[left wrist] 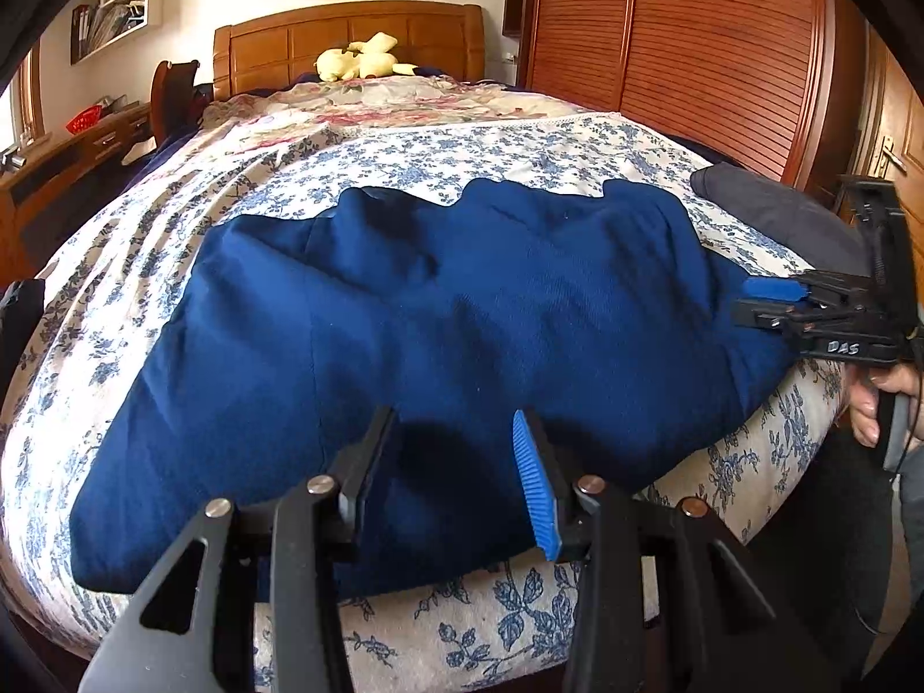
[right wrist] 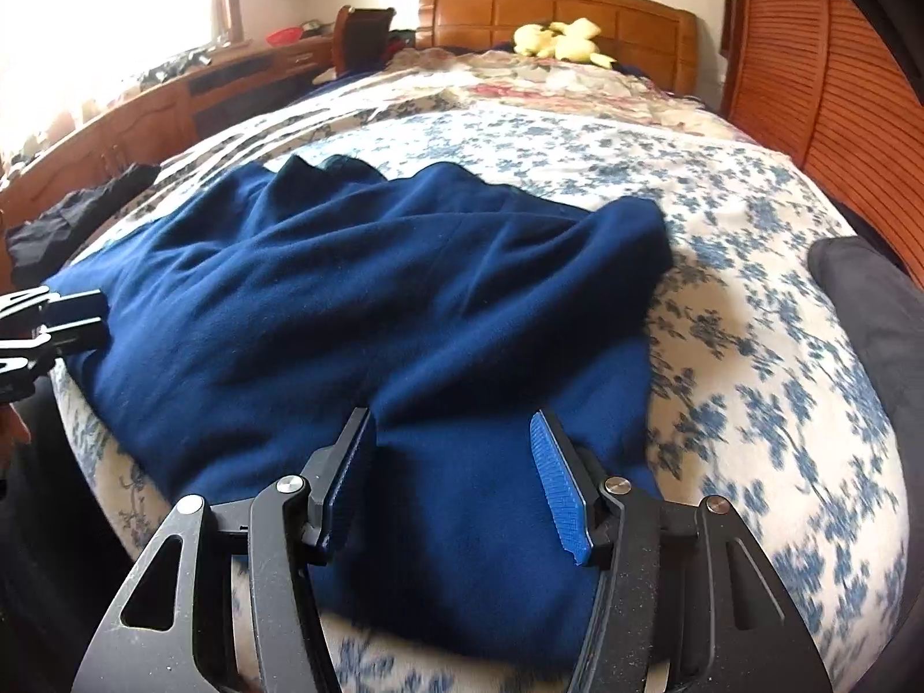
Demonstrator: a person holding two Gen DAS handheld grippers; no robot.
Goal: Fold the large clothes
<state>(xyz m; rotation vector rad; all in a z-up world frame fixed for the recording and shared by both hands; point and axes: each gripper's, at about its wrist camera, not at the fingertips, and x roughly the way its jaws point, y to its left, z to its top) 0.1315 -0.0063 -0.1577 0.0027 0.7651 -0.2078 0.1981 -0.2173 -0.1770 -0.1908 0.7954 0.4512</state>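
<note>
A large navy blue garment (left wrist: 439, 312) lies rumpled across the near end of a bed with a blue-flowered sheet (left wrist: 462, 144). My left gripper (left wrist: 453, 416) hovers over the garment's near edge with its jaws apart and only cloth beneath them. In the right wrist view the same garment (right wrist: 358, 289) fills the middle. My right gripper (right wrist: 451, 416) stands open above the garment's near right corner. Each gripper shows in the other's view: the right gripper (left wrist: 745, 300) at the garment's right end, held by a hand (left wrist: 866, 404), and the left gripper (right wrist: 101, 315) at its left end.
A dark grey cushion (left wrist: 774, 213) lies at the bed's right edge and a black garment (right wrist: 75, 213) at its left. A yellow plush toy (left wrist: 361, 58) sits by the wooden headboard (left wrist: 346, 34). Louvred wardrobe doors (left wrist: 693, 58) stand on the right, a desk (left wrist: 69, 156) on the left.
</note>
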